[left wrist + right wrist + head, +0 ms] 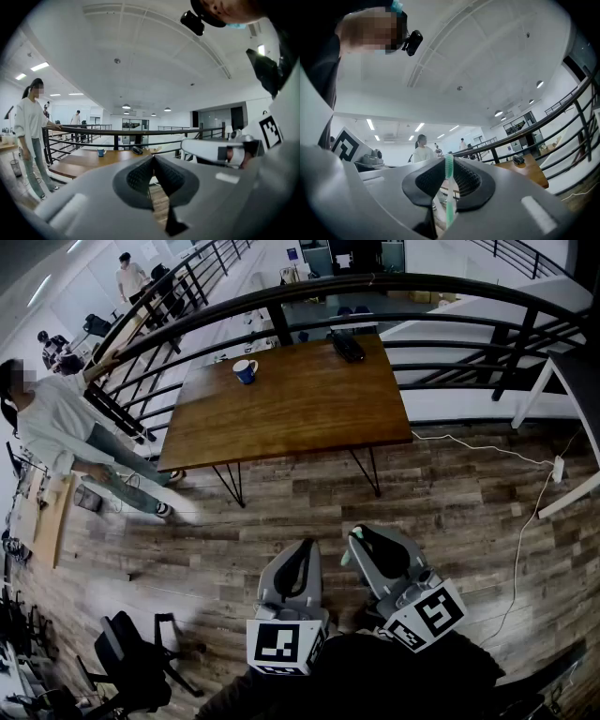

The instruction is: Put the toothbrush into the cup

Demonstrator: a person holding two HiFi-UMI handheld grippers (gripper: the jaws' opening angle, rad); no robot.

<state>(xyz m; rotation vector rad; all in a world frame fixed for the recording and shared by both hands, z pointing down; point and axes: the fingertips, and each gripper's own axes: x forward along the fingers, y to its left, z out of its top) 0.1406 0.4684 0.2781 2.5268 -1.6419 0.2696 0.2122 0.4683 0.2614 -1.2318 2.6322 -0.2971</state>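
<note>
A blue cup (245, 370) with a white inside stands near the far left of the wooden table (291, 413); it also shows small in the left gripper view as the cup (101, 152). My right gripper (448, 169) is shut on a green and white toothbrush (449, 187), held upright between the pads, its head at the jaw tips. In the head view the right gripper (361, 540) hangs over the floor, well short of the table, with the toothbrush (347, 552) at its tip. My left gripper (302, 557) beside it is shut with nothing in it, also seen as the left gripper (153, 169).
A black object (346, 345) lies at the table's far right. A black railing (309, 298) curves behind the table. A person in white (66, 442) stands at the left by the railing. A white cable (525, 521) runs over the wooden floor at right. An office chair (136, 662) stands at lower left.
</note>
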